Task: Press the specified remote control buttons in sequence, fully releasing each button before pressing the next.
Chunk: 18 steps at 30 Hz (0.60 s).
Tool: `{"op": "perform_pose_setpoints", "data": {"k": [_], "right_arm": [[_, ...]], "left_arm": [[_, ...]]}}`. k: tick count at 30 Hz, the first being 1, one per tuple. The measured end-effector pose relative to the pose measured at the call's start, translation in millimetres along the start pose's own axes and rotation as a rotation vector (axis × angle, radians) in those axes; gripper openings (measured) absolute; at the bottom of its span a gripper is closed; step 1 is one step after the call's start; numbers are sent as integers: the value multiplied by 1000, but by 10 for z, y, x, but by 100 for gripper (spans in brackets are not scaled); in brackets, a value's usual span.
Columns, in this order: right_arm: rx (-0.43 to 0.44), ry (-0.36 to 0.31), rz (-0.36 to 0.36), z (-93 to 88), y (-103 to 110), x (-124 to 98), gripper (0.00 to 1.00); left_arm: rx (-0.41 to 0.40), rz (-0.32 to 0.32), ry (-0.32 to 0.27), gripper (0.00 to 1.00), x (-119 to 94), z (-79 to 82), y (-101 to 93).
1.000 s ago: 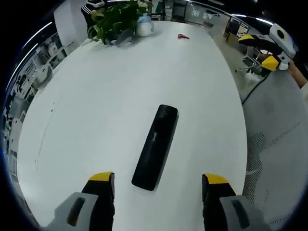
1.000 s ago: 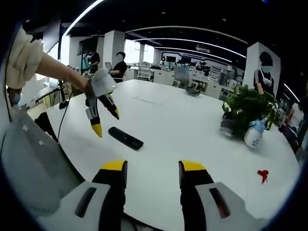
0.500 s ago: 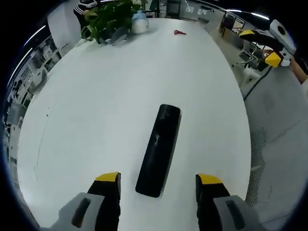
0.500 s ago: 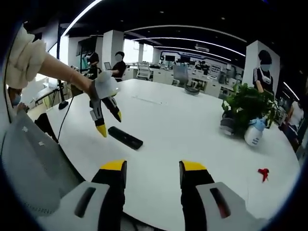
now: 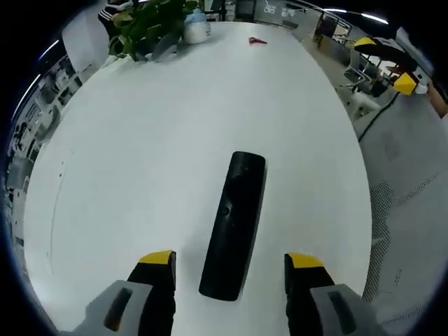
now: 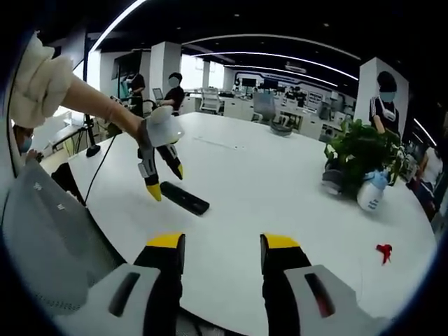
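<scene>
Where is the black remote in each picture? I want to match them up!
Left gripper view: the remote lies low in the middle, lengthwise on the white table, between the left gripper tips.
Right gripper view: the remote is left of centre, under the left gripper, above the right gripper.
Shared landmark: the plant at the table's far edge.

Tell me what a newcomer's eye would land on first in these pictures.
The black remote control stands out, lying alone on the big white table, framed between the open jaws of the left tool. In the right gripper view that tool hangs open just above the remote. At the table's far end sit a green potted plant and a small red object.
</scene>
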State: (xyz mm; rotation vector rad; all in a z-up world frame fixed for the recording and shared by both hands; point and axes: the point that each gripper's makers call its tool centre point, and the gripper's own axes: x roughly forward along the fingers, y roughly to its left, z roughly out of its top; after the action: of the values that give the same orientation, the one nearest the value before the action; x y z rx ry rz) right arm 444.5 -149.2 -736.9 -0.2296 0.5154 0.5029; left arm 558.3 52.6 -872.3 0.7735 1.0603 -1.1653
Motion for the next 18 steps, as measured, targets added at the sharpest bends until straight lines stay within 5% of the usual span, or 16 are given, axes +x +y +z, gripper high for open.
{"op": "perform_pose_setpoints", "data": {"k": [18], "right_arm": [[2,2,5,-3,8,2,43]], "left_arm": [[17,-15,37,65,90,-21,41]]}}
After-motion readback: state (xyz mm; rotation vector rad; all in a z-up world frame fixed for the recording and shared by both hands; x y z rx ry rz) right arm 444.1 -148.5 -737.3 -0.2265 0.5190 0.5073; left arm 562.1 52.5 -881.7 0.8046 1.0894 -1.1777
